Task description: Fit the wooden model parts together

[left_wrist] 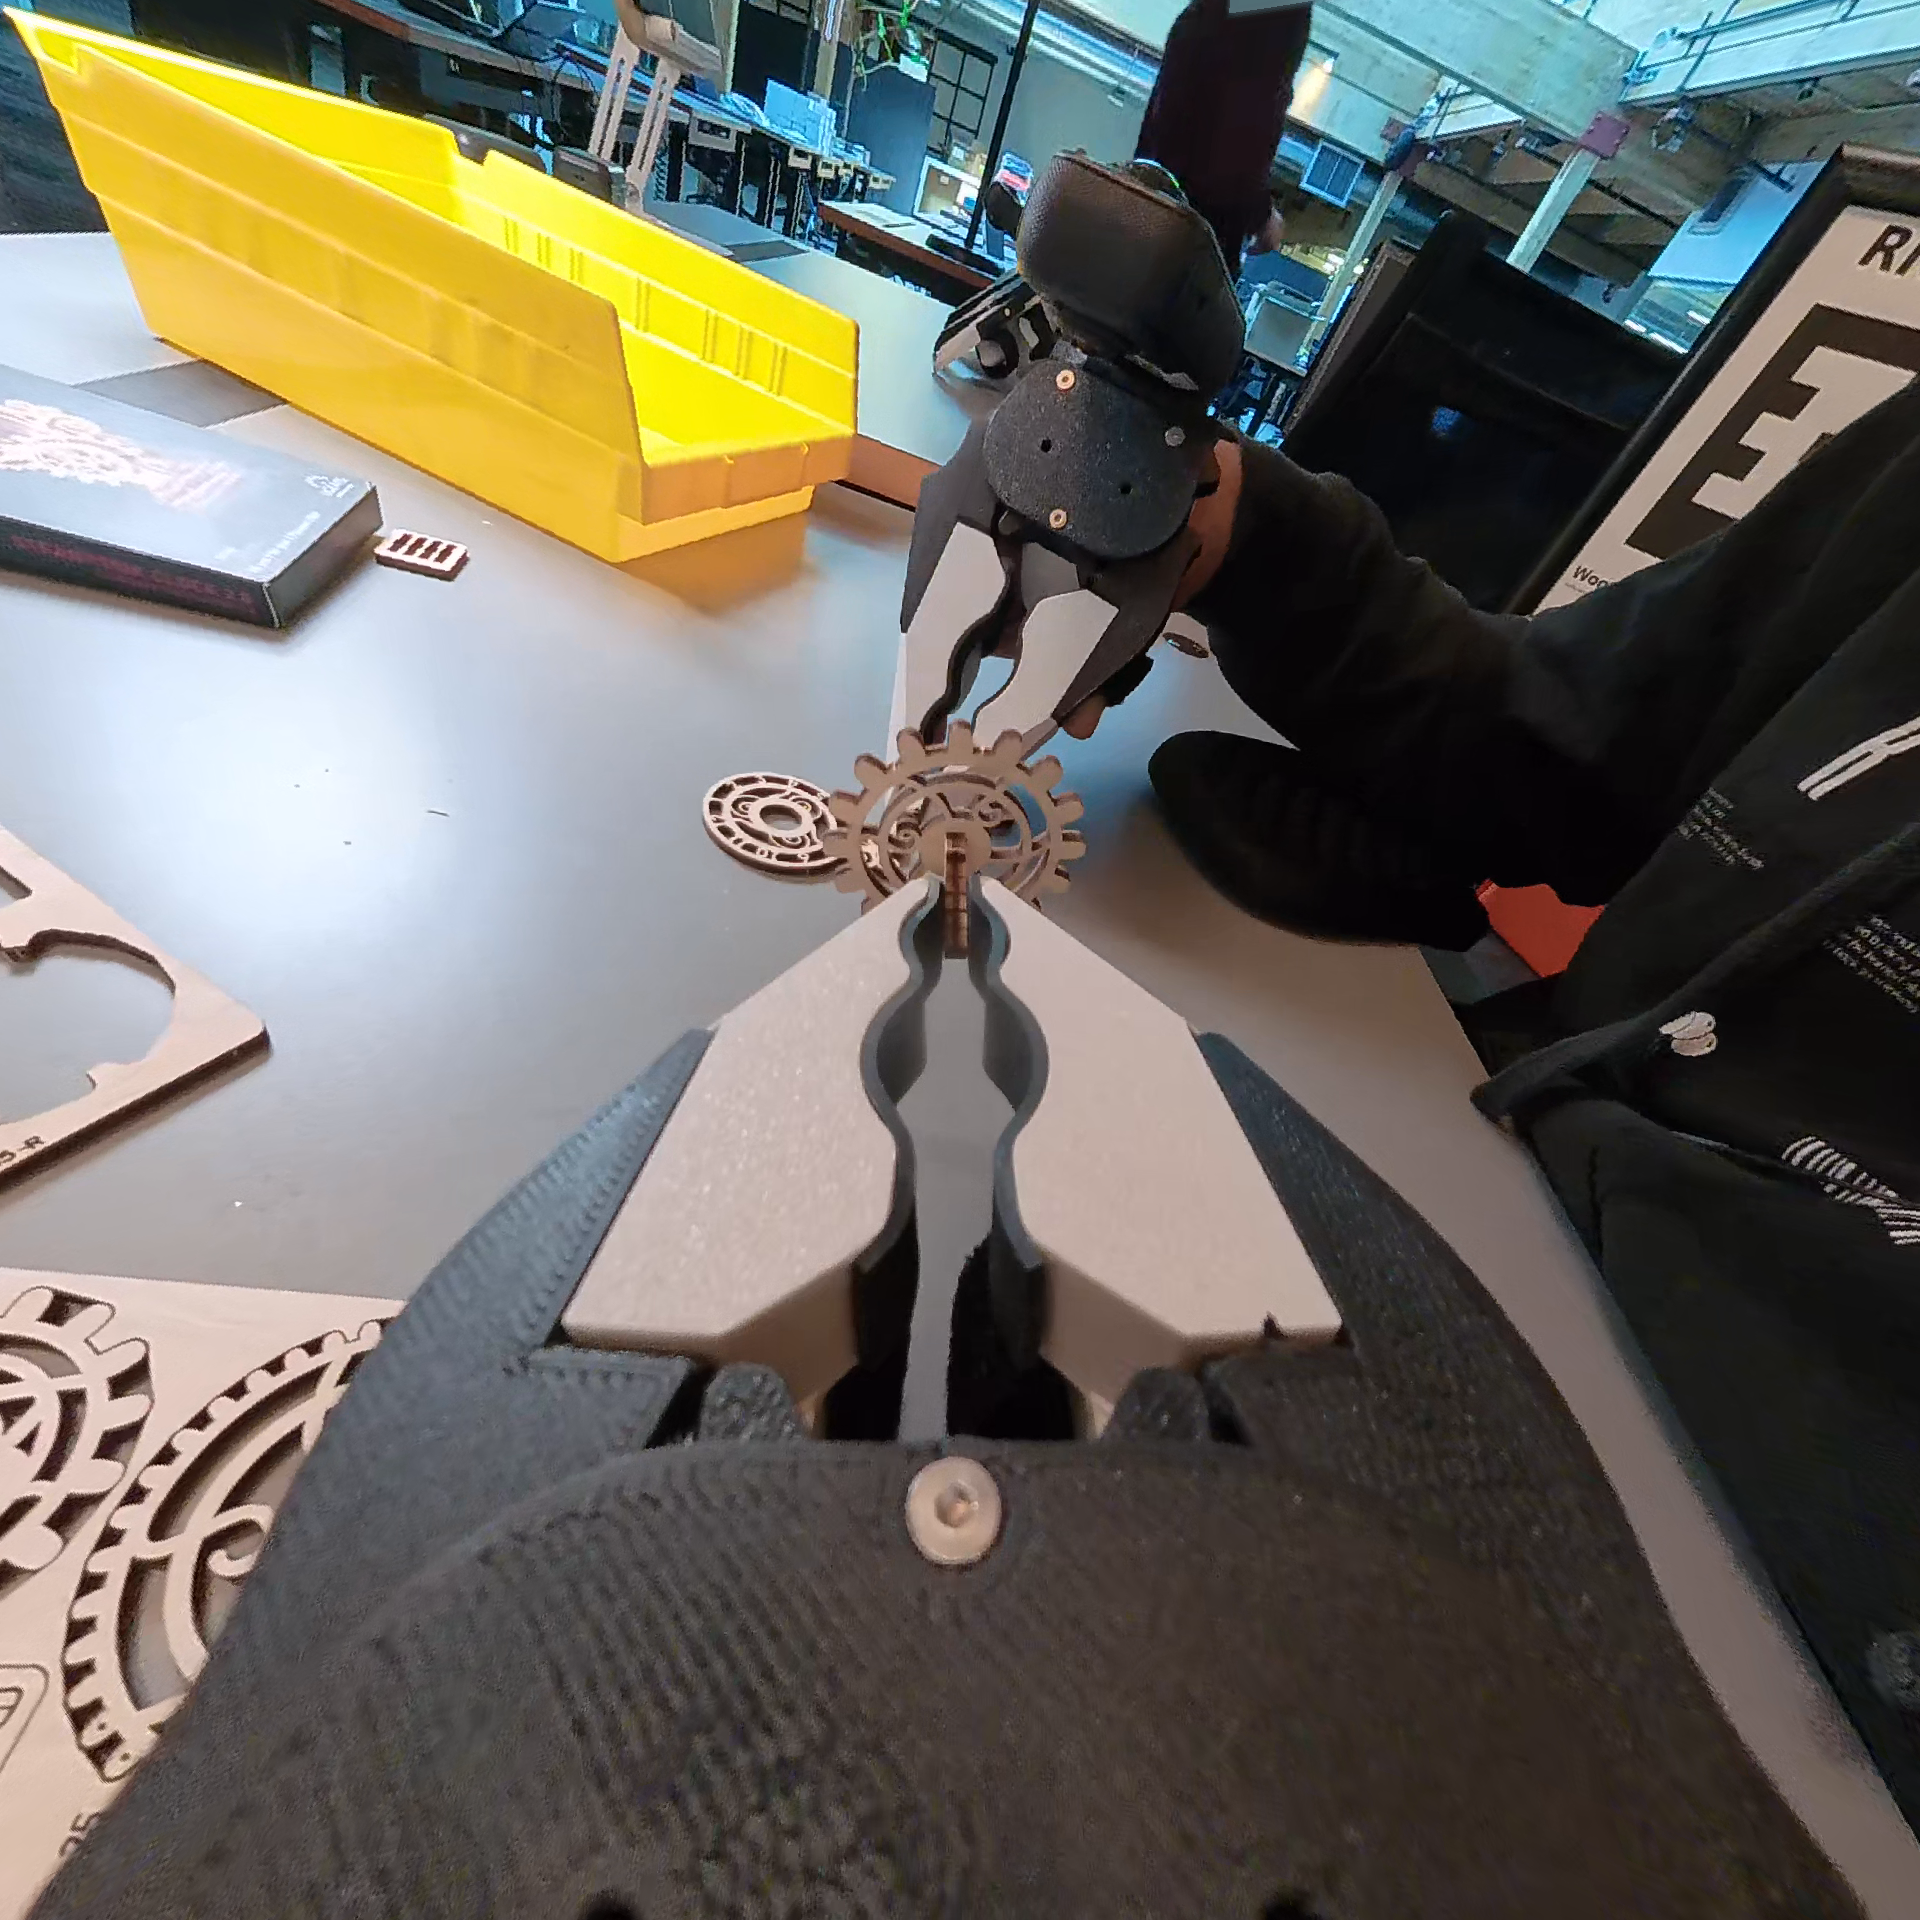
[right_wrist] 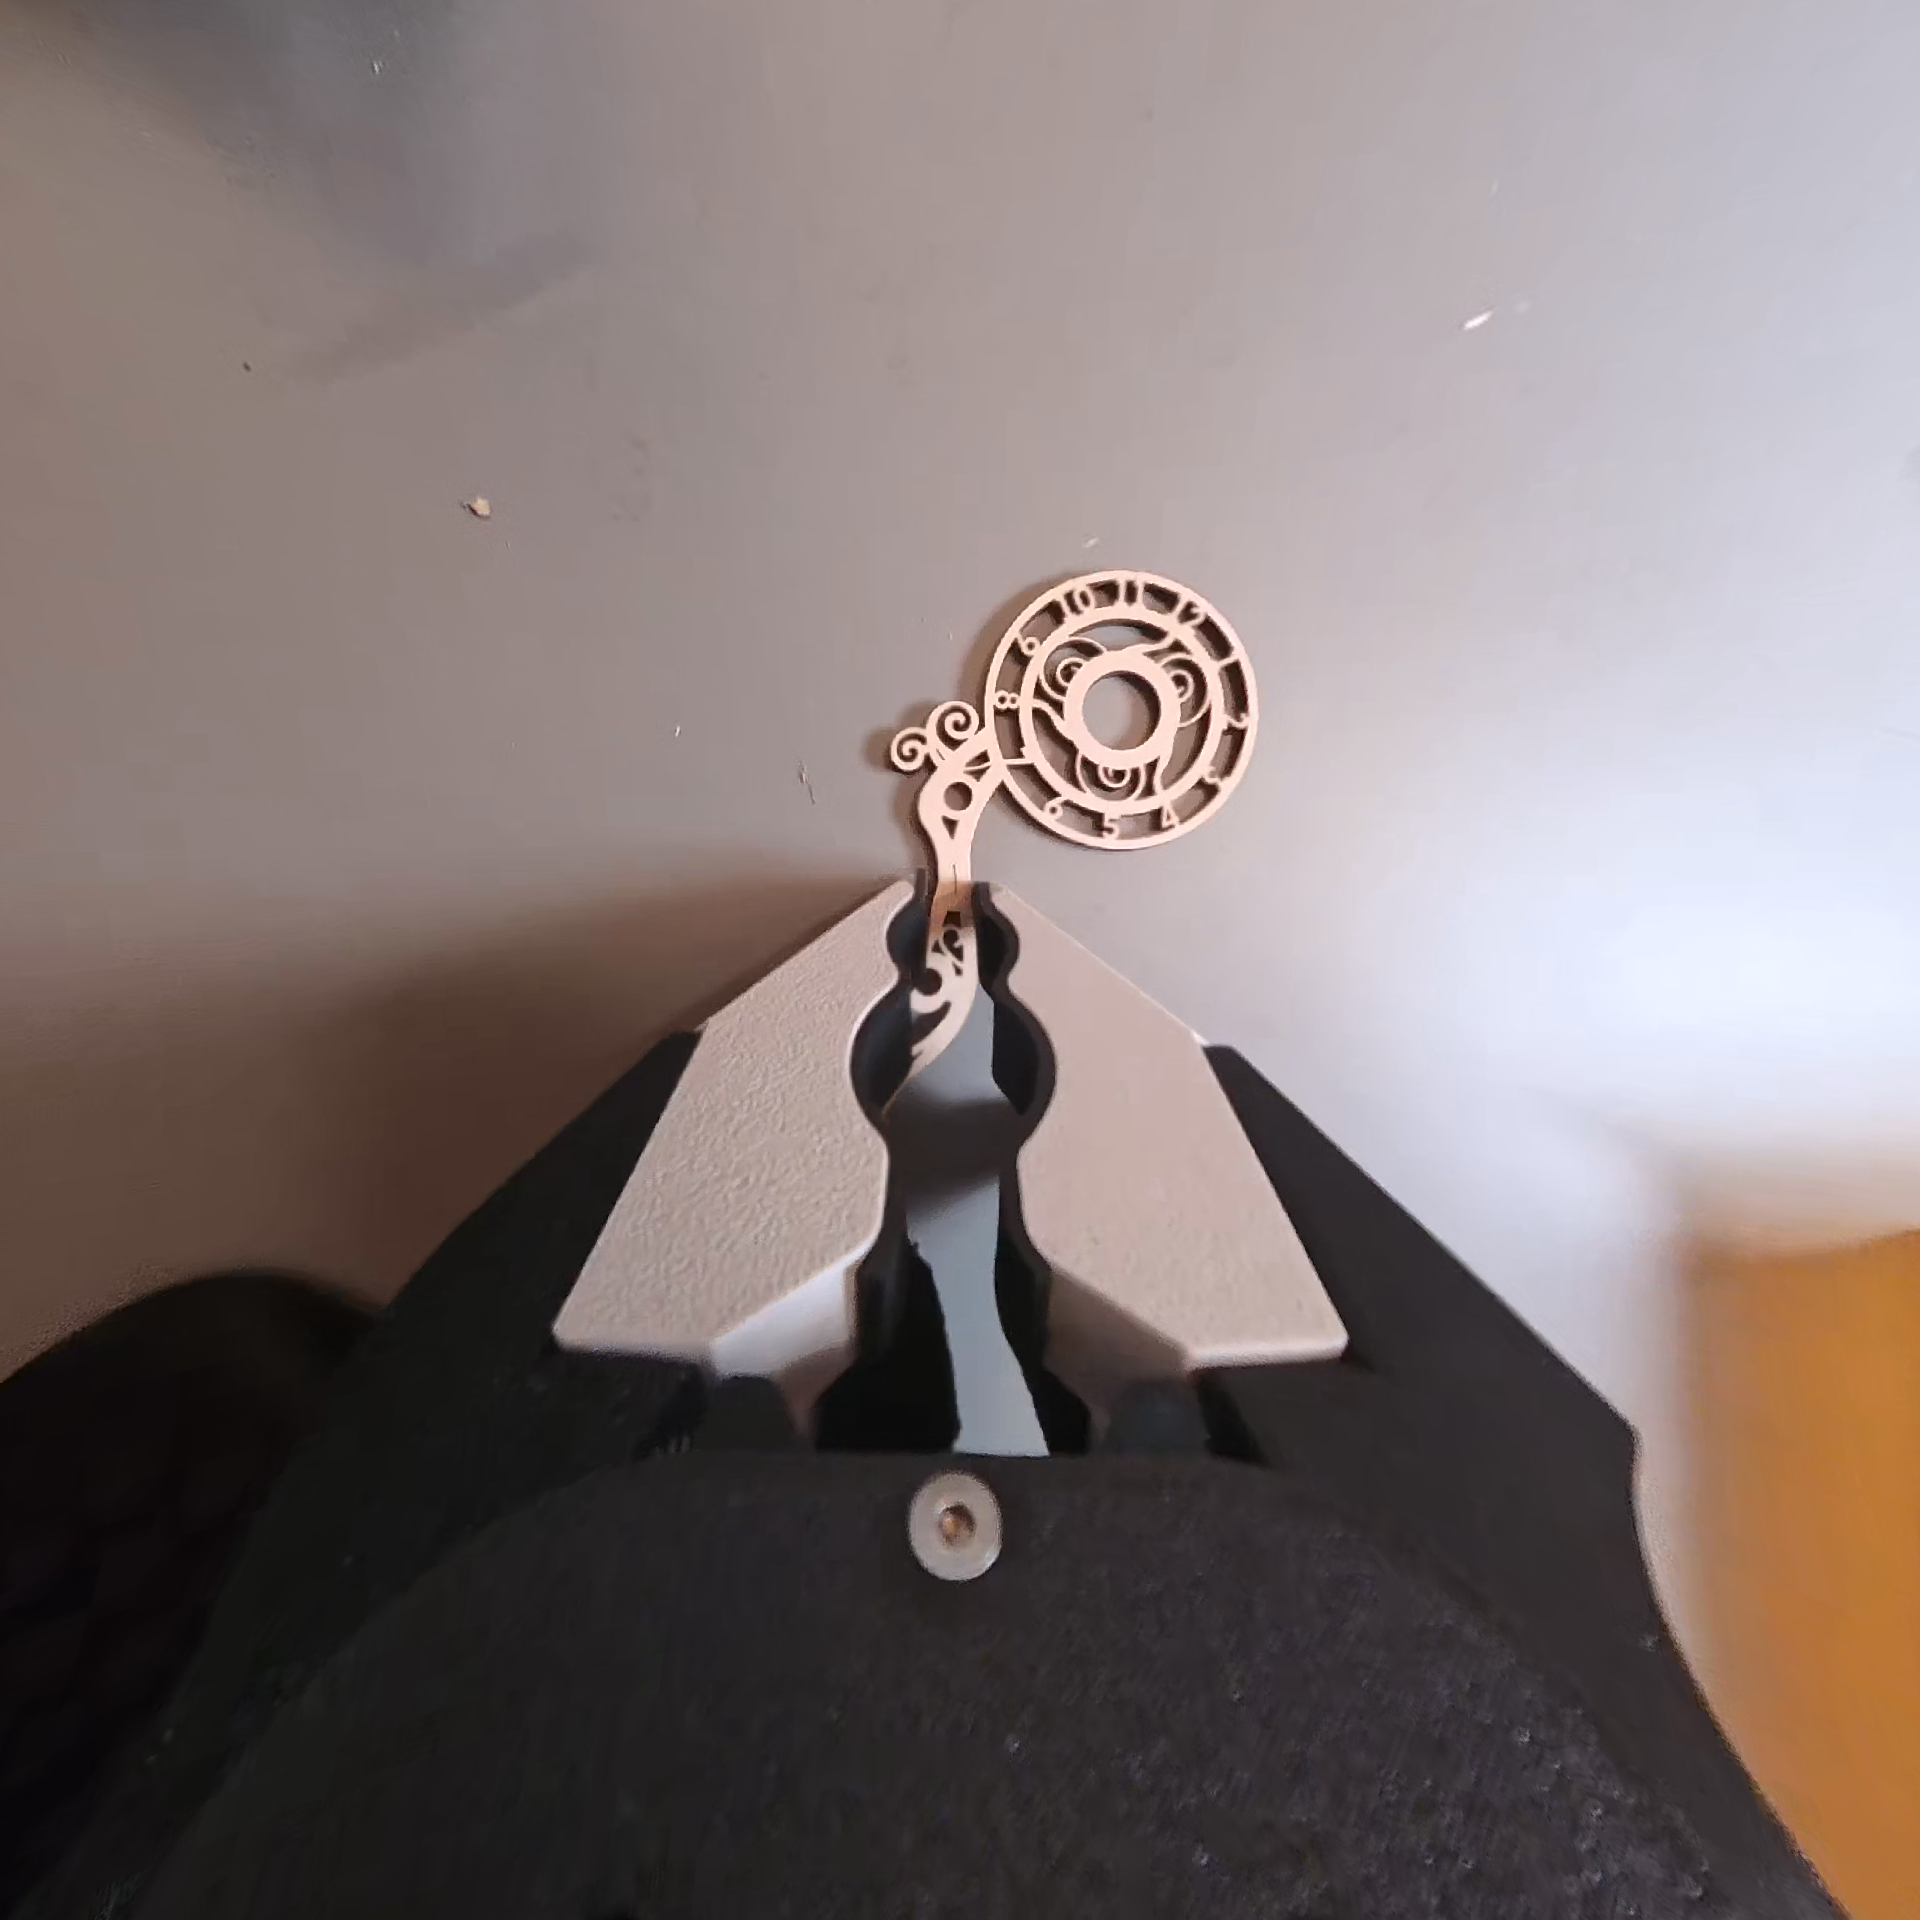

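My left gripper [left_wrist: 954,902] is shut on a short wooden peg [left_wrist: 953,883] that carries an upright wooden gear [left_wrist: 961,816], held just above the grey table [left_wrist: 520,831]. A flat wooden clock dial [left_wrist: 774,826] lies on the table behind the gear. In the right wrist view my right gripper [right_wrist: 951,896] is shut on the stem of an ornate wooden clock hand [right_wrist: 951,821]. The hand's curled end lies against the edge of the dial [right_wrist: 1122,717]. The right gripper also shows in the left wrist view [left_wrist: 987,717], reaching down just behind the gear.
A yellow bin [left_wrist: 468,312] stands at the back left, with a dark box [left_wrist: 156,509] and a small slotted wooden piece [left_wrist: 421,551] beside it. Cut-out wooden sheets [left_wrist: 125,1039] [left_wrist: 156,1507] lie at the left. A person's dark sleeve [left_wrist: 1455,727] crosses the table's right edge. There is about 15 cm between the tips of the two grippers. Measured from the fingertips, the small slotted wooden piece [left_wrist: 421,551] is 20 cm or so from the right gripper and 30 cm from the left.
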Demonstrator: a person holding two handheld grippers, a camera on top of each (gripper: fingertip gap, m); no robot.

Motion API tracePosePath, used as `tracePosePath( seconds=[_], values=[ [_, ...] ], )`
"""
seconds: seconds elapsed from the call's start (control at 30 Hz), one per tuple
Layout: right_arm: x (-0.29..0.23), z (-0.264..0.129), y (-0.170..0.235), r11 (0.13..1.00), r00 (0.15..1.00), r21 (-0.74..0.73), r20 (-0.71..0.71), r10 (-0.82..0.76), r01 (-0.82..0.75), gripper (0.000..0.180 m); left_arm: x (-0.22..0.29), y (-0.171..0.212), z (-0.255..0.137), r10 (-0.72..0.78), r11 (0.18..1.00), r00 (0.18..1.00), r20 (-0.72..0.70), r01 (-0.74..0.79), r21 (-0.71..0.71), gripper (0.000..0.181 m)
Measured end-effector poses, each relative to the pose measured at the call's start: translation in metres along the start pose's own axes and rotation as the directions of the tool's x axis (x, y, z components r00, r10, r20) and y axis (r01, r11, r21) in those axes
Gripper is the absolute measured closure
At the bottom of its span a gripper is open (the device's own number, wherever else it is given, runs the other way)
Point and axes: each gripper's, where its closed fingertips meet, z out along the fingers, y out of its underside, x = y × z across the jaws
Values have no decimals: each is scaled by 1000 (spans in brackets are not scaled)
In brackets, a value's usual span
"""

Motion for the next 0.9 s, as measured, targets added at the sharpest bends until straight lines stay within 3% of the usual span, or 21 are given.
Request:
tracePosePath(
  seconds=[0.1,0.2,0.37,0.5,0.63,0.9],
  values=[
    [0,4,-9,1000,1000,24,4,13,-13,174,0,-1,-1,1,1000,1000,4,-1,5,180],
    [-3,4,-30,985,995,149,53,79,-86,174,0,-4,-2,3,1000,1000,13,-3,19,180],
    [-6,-12,-73,873,951,393,221,214,-288,175,-3,-10,-6,-18,998,1000,16,18,55,179],
    [-12,-9,-86,801,885,413,362,292,-433,175,-5,-9,-6,-33,998,999,21,32,52,179],
    [-16,-17,-104,663,774,453,543,325,-596,175,-6,-7,-5,-38,998,999,25,36,44,179],
    [-7,-23,-115,461,606,432,716,348,-775,175,-13,-3,-4,-73,996,997,34,72,44,179]
  ],
)
